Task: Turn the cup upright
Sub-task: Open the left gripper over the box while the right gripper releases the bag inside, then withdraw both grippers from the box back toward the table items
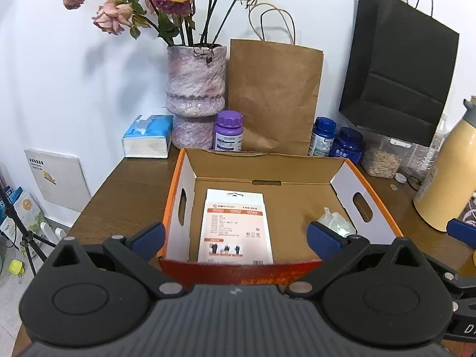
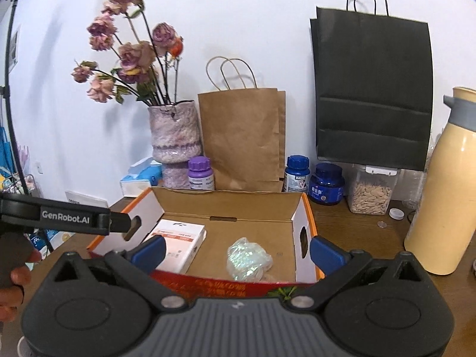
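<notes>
Blue ribbed pads tip the black fingers of both tools: the left gripper (image 1: 236, 238) and the right gripper (image 2: 238, 251) each stand spread wide, holding nothing, at the near edge of an open cardboard box (image 2: 229, 205) with orange rims and two oval handle cut-outs in its white side walls. Inside the box lies the cup (image 2: 248, 260), a crinkled, iridescent translucent thing resting on the brown floor toward the right side; it is too crumpled to tell which way its mouth points or how its long axis runs. Beside it lies one flat white packet (image 1: 236, 226). Behind the box on the wooden table (image 1: 131, 190) stand one mottled pink ceramic vase (image 1: 195, 89) of dried roses, one brown paper bag (image 1: 273, 95), one black paper bag (image 2: 372, 89), one purple-lidded bottle (image 1: 228, 132), two blue bottles (image 2: 325, 183) and one cream flask (image 2: 446, 193).
</notes>
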`<action>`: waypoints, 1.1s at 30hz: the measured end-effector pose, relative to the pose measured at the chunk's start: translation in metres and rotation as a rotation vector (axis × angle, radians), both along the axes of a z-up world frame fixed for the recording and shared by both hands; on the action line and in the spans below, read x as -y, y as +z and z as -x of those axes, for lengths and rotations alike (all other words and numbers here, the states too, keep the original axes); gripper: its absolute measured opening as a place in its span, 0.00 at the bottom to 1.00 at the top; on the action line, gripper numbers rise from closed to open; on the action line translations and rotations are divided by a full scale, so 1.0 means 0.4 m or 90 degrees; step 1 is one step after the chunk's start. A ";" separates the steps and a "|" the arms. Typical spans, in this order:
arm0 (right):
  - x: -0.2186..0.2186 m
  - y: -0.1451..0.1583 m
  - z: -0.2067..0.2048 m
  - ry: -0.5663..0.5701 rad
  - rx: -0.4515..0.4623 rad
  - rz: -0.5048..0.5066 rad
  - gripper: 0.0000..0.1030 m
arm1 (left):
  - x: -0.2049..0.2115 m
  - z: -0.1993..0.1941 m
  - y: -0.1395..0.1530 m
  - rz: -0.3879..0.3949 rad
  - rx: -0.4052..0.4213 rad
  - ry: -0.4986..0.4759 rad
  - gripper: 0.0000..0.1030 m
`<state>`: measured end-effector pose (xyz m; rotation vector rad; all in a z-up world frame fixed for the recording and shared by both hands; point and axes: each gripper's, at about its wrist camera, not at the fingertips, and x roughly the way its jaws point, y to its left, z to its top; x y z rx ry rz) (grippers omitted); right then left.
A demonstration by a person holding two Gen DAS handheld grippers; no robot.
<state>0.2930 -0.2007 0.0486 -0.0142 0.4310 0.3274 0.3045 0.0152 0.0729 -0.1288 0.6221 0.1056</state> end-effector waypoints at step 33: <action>0.016 -0.086 0.347 0.003 0.015 -0.002 1.00 | -0.072 0.340 -0.088 -0.007 0.025 -0.017 1.00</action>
